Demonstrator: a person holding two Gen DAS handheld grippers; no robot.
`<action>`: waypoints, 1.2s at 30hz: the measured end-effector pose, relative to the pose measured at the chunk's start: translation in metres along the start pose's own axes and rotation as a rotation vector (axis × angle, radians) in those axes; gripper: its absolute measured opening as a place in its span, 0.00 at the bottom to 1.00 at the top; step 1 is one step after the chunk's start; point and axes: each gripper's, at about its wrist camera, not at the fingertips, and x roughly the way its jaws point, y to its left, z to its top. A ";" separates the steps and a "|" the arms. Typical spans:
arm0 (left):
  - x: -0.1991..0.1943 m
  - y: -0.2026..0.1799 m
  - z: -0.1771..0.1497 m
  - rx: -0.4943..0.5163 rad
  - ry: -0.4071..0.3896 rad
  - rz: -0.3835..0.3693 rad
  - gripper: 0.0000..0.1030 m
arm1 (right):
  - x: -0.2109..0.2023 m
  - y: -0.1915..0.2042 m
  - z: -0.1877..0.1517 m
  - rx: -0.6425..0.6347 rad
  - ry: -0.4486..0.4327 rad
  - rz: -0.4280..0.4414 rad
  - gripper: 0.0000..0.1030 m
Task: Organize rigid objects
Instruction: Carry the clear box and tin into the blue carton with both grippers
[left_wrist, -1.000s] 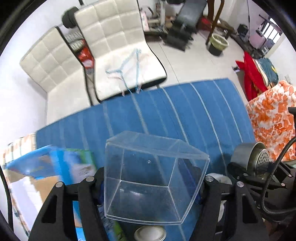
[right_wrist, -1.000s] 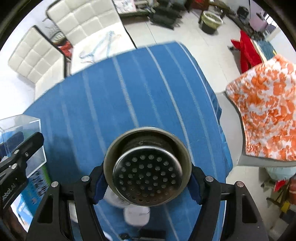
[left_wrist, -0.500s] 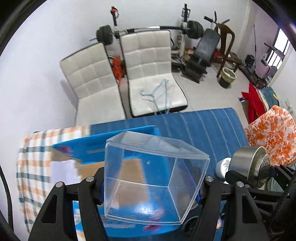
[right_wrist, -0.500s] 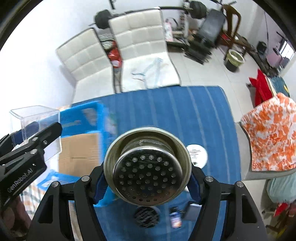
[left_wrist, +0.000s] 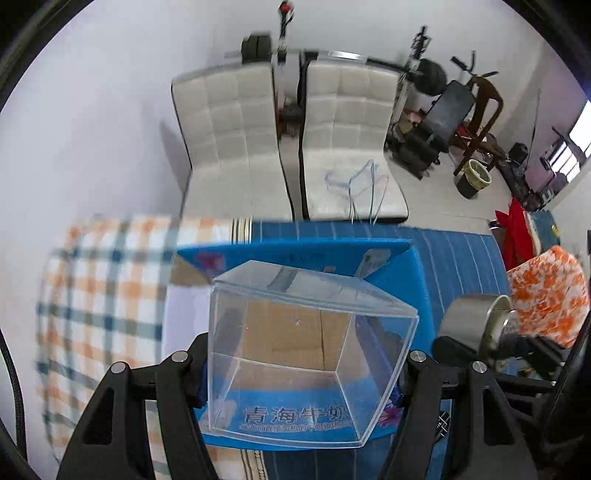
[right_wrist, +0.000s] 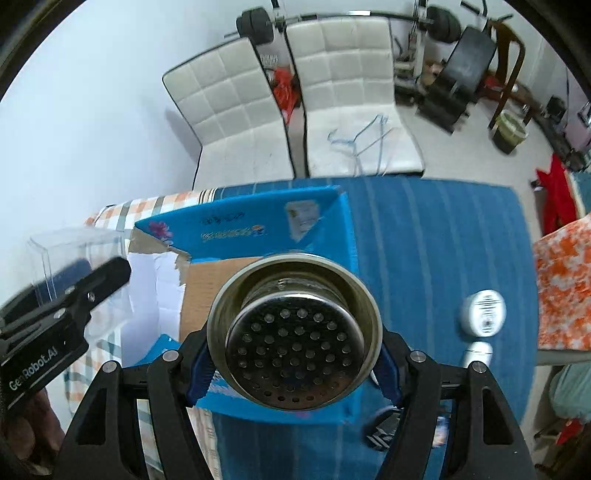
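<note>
Left wrist view: a white-walled room with two white quilted chairs (left_wrist: 295, 147) side by side and dark exercise equipment (left_wrist: 439, 110) at the back right. Below them lies a desk (left_wrist: 461, 266) covered in blue striped cloth, with an orange and blue checked cloth (left_wrist: 103, 288) at its left end. An open blue cardboard box (left_wrist: 306, 254) with a brown inside sits on the desk. The left claw (left_wrist: 306, 373) pinches a clear plastic box (left_wrist: 306, 354) by its two side walls, holding it in the air above the open cardboard box. At the right edge, a metal strainer (left_wrist: 472, 325) is seen from the side, held by the other claw.

Right wrist view: the same chairs (right_wrist: 295, 110) and white wall fill the top, with the blue striped desk (right_wrist: 443, 251) below. The right claw (right_wrist: 295, 365) pinches the round metal strainer (right_wrist: 295, 339) by its rim, the perforated bottom facing the camera. It is held over the near right part of the blue cardboard box (right_wrist: 243, 229). On the desk to the right lies a small white round container (right_wrist: 482, 312), with a smaller silvery object just below it, too blurred to identify. At far left, the left claw's black fingers (right_wrist: 74, 299) hold the clear plastic box (right_wrist: 74, 251) near the cardboard box's left side.
</note>
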 end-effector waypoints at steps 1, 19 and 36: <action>0.012 0.010 0.001 -0.020 0.029 -0.022 0.63 | 0.015 -0.001 0.005 0.014 0.021 0.004 0.71; 0.185 0.062 -0.012 -0.157 0.366 -0.091 0.63 | 0.219 0.024 0.041 0.030 0.264 -0.100 0.71; 0.204 0.070 -0.003 -0.226 0.449 -0.207 0.63 | 0.195 0.005 0.058 0.083 0.254 -0.052 0.99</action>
